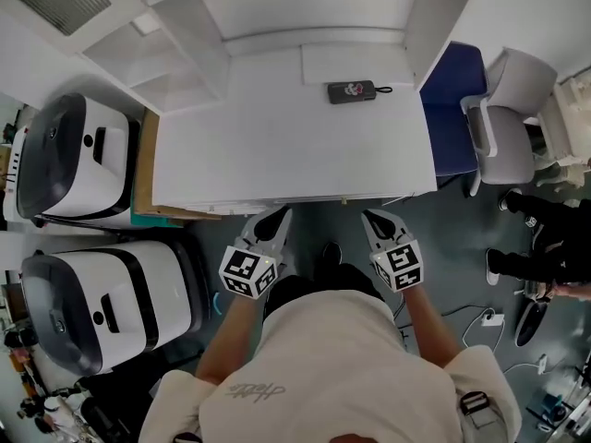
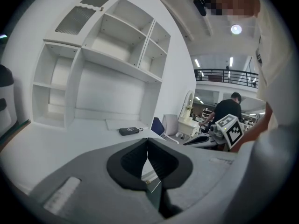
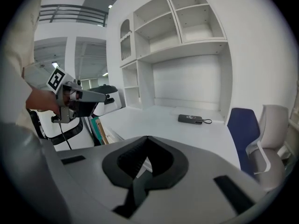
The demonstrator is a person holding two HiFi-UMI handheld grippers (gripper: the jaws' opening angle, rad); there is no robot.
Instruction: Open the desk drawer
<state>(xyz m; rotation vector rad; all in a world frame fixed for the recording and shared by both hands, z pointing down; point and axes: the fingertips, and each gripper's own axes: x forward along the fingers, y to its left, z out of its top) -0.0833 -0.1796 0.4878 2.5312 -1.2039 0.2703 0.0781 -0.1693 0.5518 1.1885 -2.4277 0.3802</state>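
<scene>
- Drawer (image 1: 309,198) sits under the desk's front edge and shows only as a thin strip in the head view. Its long axis runs left to right, its face is turned to the person, and it looks closed.
- The desk (image 1: 277,137) is white, and its bare top runs back to the shelves (image 1: 185,35) on the rear wall.
- The left gripper (image 1: 274,218) hovers just in front of the desk edge, left of centre. Its jaws are clenched, tip to tip, with nothing between them.
- The right gripper (image 1: 379,220) hovers just in front of the same edge, right of centre, apart from the left one. Its jaws are also pressed together and empty.
- Dark floor lies open between the desk edge and the person's body, and both grippers are in that gap.
- A dark device (image 1: 352,91) with a short cord lies flat near the back of the desk, well apart from the front edge.
- A blue chair (image 1: 452,109) stands against the desk's right side, with a white chair (image 1: 512,118) just beyond it.
- A board (image 1: 145,164) leans at the desk's left side, and two white machines (image 1: 74,155) stand beside it.
- A second person (image 1: 545,220) in dark clothes is at far right, well apart from the desk.
</scene>
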